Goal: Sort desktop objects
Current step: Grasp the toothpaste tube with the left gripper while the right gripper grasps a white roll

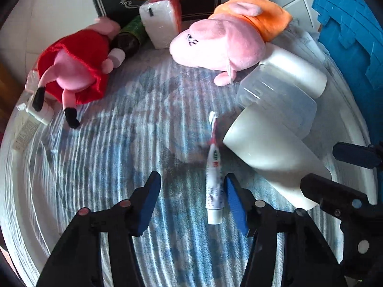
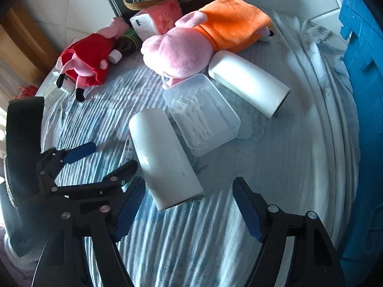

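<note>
here the left gripper point(image 1: 192, 191) stands part open around the toothpaste tube point(image 1: 214, 179), touching one pad; right gripper point(image 2: 189, 205), jaws apart, straddles the near white cylinder point(image 2: 165, 160), clear box point(image 2: 203, 114) beside.

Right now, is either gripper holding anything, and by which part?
Nothing is held. The toothpaste tube lies between the left gripper's open jaws; the white cup between the right gripper's.

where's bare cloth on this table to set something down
Free: the striped cloth between the red-dress plush and the toothpaste tube, and the near right stretch beside the clear box. Crowded: the back, around the orange-dress plush, tissue pack and white cups.
</note>
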`<state>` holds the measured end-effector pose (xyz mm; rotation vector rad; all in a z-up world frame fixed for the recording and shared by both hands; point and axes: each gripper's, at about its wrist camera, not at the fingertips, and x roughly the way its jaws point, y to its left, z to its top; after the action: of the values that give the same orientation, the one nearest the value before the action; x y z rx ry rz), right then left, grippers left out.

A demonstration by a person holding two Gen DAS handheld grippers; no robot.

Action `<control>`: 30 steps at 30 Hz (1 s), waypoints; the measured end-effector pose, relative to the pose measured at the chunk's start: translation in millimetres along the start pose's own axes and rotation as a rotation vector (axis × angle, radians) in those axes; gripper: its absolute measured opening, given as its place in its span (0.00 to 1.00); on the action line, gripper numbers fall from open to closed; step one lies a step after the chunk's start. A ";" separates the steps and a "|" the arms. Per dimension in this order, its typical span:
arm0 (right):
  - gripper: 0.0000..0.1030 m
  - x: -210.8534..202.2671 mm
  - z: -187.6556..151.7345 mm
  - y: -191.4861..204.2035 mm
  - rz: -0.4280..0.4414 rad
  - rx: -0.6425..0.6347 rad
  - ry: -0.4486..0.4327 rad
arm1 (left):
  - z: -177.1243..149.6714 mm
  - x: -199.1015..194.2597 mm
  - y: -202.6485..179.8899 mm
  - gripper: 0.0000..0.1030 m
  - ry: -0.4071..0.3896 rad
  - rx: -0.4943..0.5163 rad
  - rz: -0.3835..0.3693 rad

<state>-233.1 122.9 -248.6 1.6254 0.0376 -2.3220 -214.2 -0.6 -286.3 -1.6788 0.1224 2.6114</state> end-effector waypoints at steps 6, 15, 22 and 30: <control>0.56 3.6 5.1 -3.7 0.026 -0.007 0.031 | -2.9 -0.4 6.6 0.17 -0.005 -0.034 -0.081; 0.55 23.2 14.2 21.6 0.004 -0.076 0.063 | -26.6 -17.3 39.9 0.17 -0.017 -0.101 -0.077; 0.48 15.1 12.5 31.2 0.010 -0.096 0.039 | -31.9 -49.9 53.7 0.17 -0.064 -0.119 -0.094; 0.42 -54.8 0.7 36.7 0.037 -0.107 -0.101 | -24.7 -104.7 34.4 0.17 -0.173 -0.102 -0.108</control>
<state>-207.0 100.5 -192.2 1.4450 0.1067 -2.3283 -150.7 -35.6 -199.7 -1.4325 -0.1044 2.7076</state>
